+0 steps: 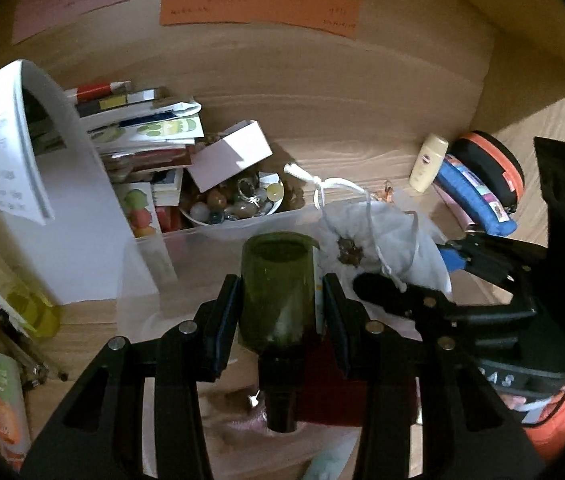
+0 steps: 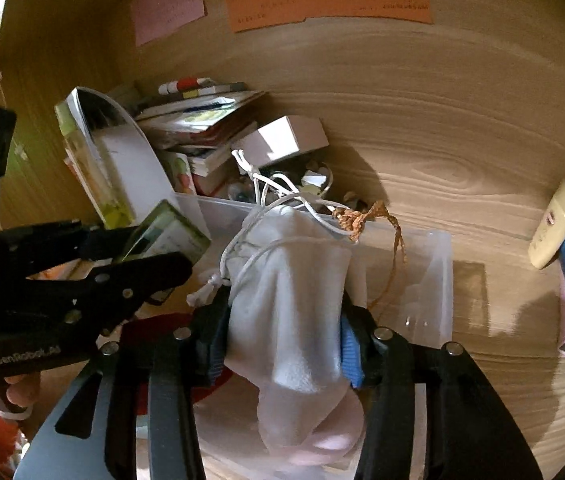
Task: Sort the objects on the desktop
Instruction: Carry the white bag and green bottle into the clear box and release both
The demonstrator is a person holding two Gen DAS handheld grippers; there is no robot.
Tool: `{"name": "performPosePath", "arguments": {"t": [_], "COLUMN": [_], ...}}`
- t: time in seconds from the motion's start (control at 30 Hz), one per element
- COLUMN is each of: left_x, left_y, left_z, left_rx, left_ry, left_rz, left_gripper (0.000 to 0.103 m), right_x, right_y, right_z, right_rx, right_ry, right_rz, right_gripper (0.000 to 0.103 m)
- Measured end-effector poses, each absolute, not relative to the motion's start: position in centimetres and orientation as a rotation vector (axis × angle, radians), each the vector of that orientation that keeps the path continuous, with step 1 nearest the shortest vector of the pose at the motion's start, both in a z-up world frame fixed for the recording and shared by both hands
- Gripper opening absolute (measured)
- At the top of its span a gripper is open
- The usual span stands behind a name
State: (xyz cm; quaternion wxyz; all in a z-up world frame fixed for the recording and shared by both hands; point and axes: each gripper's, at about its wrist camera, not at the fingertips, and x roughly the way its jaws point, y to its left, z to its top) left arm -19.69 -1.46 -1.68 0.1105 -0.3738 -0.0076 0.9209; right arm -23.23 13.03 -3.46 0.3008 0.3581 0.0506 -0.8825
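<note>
Left wrist view: left gripper [image 1: 282,304], fingers clamped on a dark green bottle [image 1: 276,292], base pointing away, neck toward the camera, held above the near part of a clear plastic bin [image 1: 218,236]. Far end of the bin: a bowl of beads and stones [image 1: 234,204], a small white box [image 1: 230,154], stacked booklets [image 1: 142,128]. To the right, the right gripper [image 1: 414,276] with a white drawstring pouch [image 1: 374,240]; beyond it on the wooden desk [image 1: 342,128], a cream tube [image 1: 428,162] beside a blue pencil case [image 1: 478,196]. Right wrist view: right gripper [image 2: 284,320], pads on both flanks of the pouch [image 2: 286,292], which appears still pinched, hanging over the bin [image 2: 438,276]; an orange cord [image 2: 362,216] trails from its top. The left gripper [image 2: 150,248] stands at left with the bottle [image 2: 166,232].
</note>
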Motion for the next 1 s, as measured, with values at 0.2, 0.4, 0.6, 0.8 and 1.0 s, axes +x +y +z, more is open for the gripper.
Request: {"name": "performPosePath", "arguments": {"t": [0.2, 0.4, 0.6, 0.8, 1.0], "left_x": [-20.3, -20.0, -19.3, -18.4, -16.8], "left_y": [-0.9, -0.8, -1.1, -1.0, -1.2], "left_z": [-2.2, -2.2, -2.0, -1.1, 0.5], "left_rx": [-1.116, -1.108, -1.093, -1.052, -0.985], "left_ry": [-0.005, 0.01, 0.016, 0.029, 0.047], "left_rz": [2.701, 2.72, 2.757, 2.776, 2.825], "left_gripper": [0.04, 0.041, 0.056, 0.067, 0.077], "right_x": [-23.8, -23.7, -23.7, -22.4, -21.3], "right_y": [13.0, 13.0, 13.8, 15.3, 16.9], "right_z": [-4.2, -4.3, -3.6, -1.1, 1.0], "right_rx": [0.994, 1.0, 0.994, 0.883, 0.812], "right_ry": [0.156, 0.16, 0.095, 0.082, 0.05], "right_rz": [-2.349, -2.349, -2.333, -2.354, -2.398], "right_gripper": [0.045, 0.046, 0.062, 0.079, 0.083]}}
